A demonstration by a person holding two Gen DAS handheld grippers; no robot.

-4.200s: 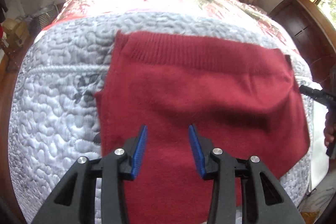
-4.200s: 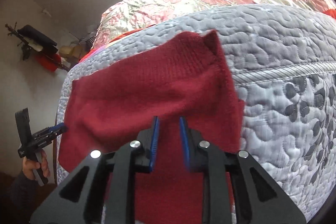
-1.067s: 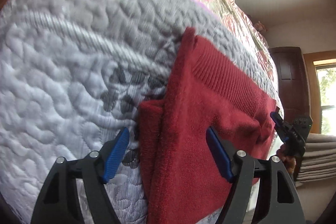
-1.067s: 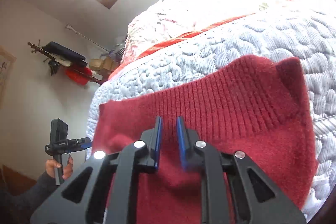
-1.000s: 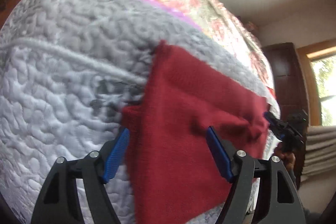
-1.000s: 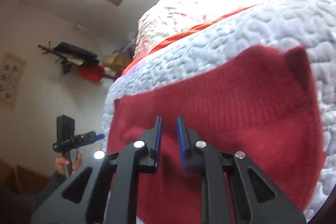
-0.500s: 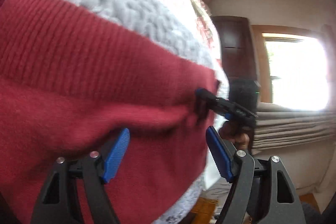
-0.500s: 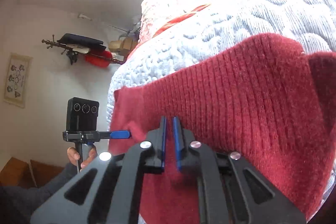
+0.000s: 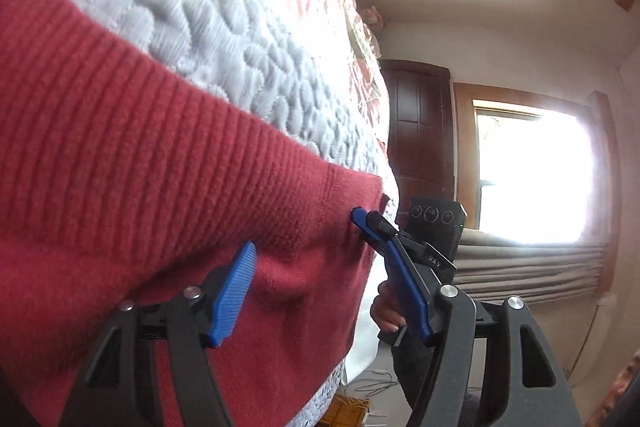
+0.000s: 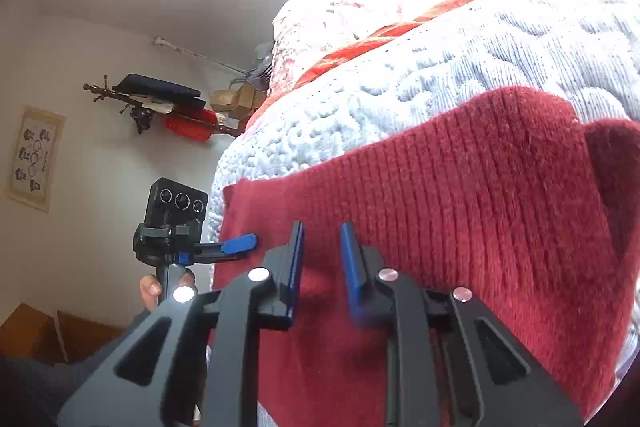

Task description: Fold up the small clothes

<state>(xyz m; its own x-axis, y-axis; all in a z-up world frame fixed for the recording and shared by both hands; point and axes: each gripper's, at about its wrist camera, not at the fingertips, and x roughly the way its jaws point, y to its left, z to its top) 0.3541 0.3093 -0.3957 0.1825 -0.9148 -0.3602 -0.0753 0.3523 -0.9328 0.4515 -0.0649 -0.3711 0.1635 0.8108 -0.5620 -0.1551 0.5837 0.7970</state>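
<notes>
A: Left wrist view: left claw [image 9: 324,291] wide, unchanged from a moment ago, empty, low centre over the red knit garment [image 9: 140,155] on the quilted bed [image 9: 224,27].

B: Right wrist view?

A: Right claw [image 10: 322,267], shut on a pinch half a second ago, now narrowly parted, holding nothing. Likely a fold just released.

B: Containers?

A: None visible.

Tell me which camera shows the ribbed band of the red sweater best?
The right wrist view: the ribbed band of the red sweater runs nearly whole across the grey quilt. The left wrist view shows the band closer, cut off at the picture's left edge.
</notes>
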